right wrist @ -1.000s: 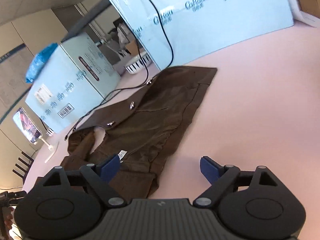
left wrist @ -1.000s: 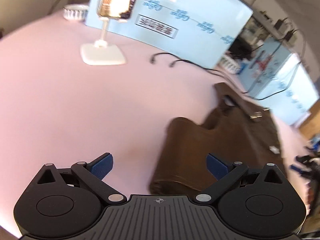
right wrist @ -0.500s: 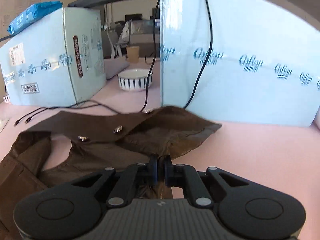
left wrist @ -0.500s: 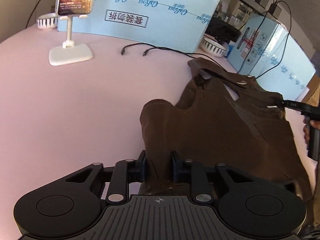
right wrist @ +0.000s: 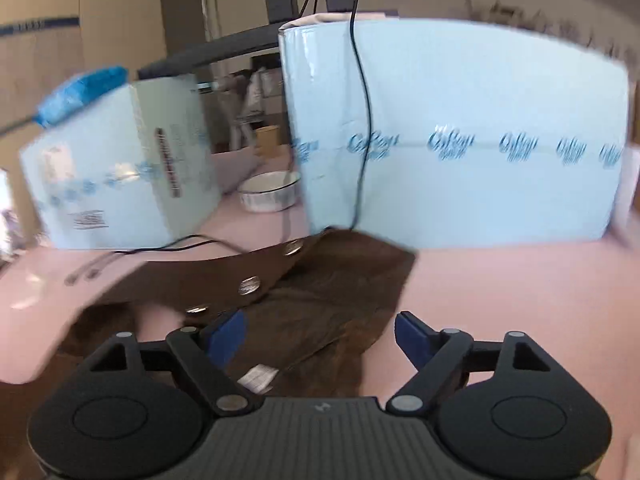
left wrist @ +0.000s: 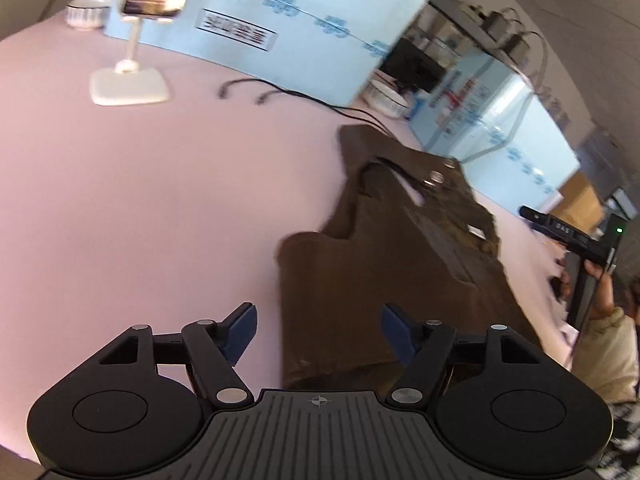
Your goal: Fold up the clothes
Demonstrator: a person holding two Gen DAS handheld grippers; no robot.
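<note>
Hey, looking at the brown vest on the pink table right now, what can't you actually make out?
- Left wrist view: the brown snap-button vest's near hem is hidden behind the left gripper.
- Right wrist view: the vest's left shoulder is motion-blurred; its small white label is too small to read.
- Right gripper: open jaws hide the cloth beneath.

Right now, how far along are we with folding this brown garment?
Early going. Done: the brown garment lies on the pink table with its snap placket turned over the body, so one fold looks made. In hand: nothing; the left gripper and right gripper are both open, released above the cloth. Left: it is long and loose, so further folds remain.
</note>
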